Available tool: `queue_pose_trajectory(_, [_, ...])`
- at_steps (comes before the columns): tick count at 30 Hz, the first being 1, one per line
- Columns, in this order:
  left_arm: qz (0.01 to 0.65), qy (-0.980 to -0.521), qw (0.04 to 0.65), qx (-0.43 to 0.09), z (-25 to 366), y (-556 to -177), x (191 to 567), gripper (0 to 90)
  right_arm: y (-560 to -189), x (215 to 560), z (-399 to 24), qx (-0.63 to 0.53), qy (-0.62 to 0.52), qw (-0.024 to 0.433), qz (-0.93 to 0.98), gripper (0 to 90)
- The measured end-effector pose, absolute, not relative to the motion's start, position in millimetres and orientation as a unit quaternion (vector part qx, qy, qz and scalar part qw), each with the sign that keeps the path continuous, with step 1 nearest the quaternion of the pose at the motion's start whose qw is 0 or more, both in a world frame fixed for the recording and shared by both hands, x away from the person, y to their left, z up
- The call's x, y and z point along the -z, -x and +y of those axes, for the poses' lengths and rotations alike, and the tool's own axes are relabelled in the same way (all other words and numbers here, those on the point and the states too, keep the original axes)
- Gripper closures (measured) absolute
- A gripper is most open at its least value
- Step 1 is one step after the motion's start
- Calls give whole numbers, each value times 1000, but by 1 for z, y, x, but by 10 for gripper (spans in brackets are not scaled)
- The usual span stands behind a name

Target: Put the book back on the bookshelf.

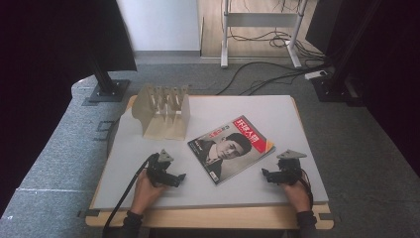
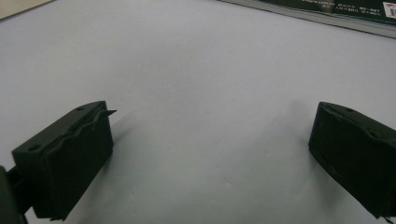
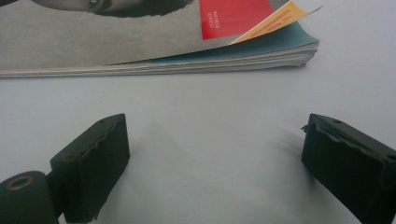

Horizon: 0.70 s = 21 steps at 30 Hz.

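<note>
Resting empty with jaws apart, left gripper (image 1: 181,176) and right gripper (image 1: 265,173) flank the magazine (image 1: 231,147); next probably the right pinches the edge just ahead.

A magazine (image 1: 232,154) lies flat at the centre of the counter (image 1: 277,111). A slotted rack (image 1: 162,111) stands above and left of it in the frame. The left claw (image 1: 181,177) rests lower left of the magazine, the right claw (image 1: 265,173) lower right.
</note>
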<state>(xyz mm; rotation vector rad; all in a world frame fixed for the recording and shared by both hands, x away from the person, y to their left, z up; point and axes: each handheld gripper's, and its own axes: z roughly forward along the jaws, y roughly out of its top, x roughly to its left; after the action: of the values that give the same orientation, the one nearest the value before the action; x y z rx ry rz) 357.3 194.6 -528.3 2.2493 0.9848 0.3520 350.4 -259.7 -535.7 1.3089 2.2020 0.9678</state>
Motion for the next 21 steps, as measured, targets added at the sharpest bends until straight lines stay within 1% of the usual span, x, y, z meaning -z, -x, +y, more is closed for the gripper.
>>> queue_pose_trajectory(18, [374,-860,322,-131,194,-359,527,0,-351,535,-259,-345,-470,199,787,68])
queue_pose_trajectory(19, [370,-861,327,-124,192,-360,526,0,-351,535,-259,-344,-471,198,788,69])
queue_pose_trajectory(21, [366,-861,331,-126,190,-362,524,0,-351,534,-259,-342,-470,197,789,75])
